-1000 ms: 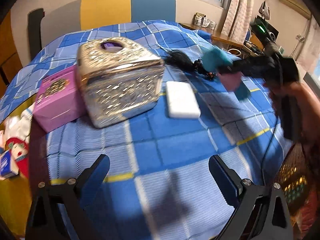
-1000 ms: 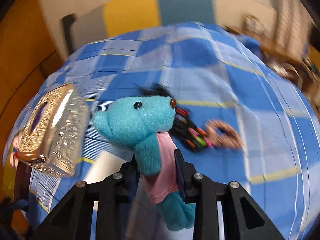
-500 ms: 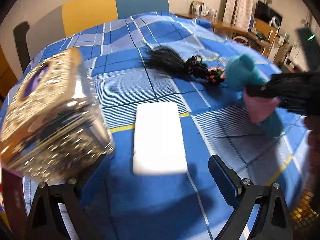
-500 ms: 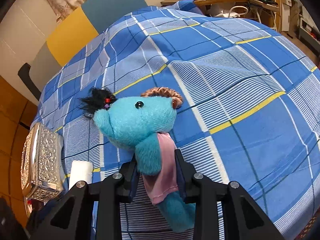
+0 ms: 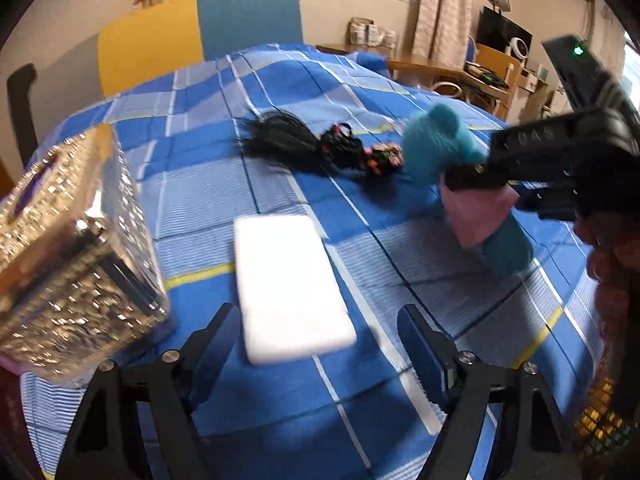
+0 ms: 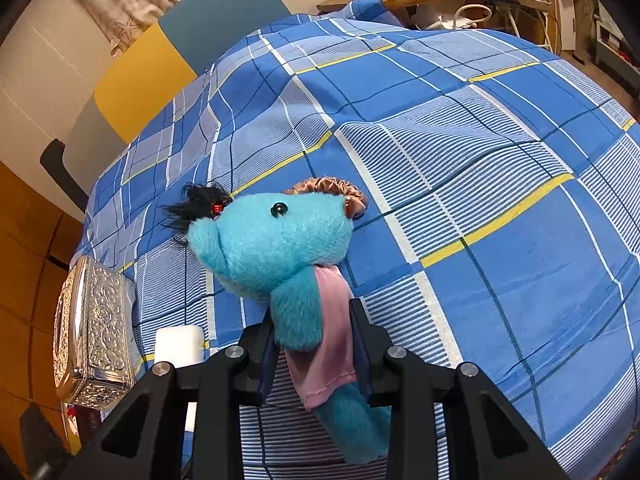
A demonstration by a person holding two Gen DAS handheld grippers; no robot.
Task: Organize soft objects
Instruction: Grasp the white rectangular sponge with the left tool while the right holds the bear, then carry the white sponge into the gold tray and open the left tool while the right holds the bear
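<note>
A white foam block (image 5: 290,288) lies flat on the blue checked tablecloth (image 5: 460,292). Its near end sits between the fingers of my left gripper (image 5: 316,340), whose jaws are closing; a gap still shows on each side of the block. My right gripper (image 6: 316,320) is shut on a teal plush toy (image 6: 272,248) with a pink scarf, gripping it around the neck and holding it above the cloth. From the left wrist, the same toy (image 5: 436,148) and right gripper (image 5: 480,172) appear at the right.
A silver embossed box (image 5: 68,240) stands close on the left of the block. A black hairpiece (image 5: 280,140) and coloured hair ties (image 5: 380,156) lie further back. A brown scrunchie (image 6: 328,192) lies behind the toy. Yellow and blue chairs (image 5: 200,28) stand at the far edge.
The left gripper has moved right from the silver box to the white block and its jaws have narrowed. The right gripper rolled while carrying the toy, then held still.
</note>
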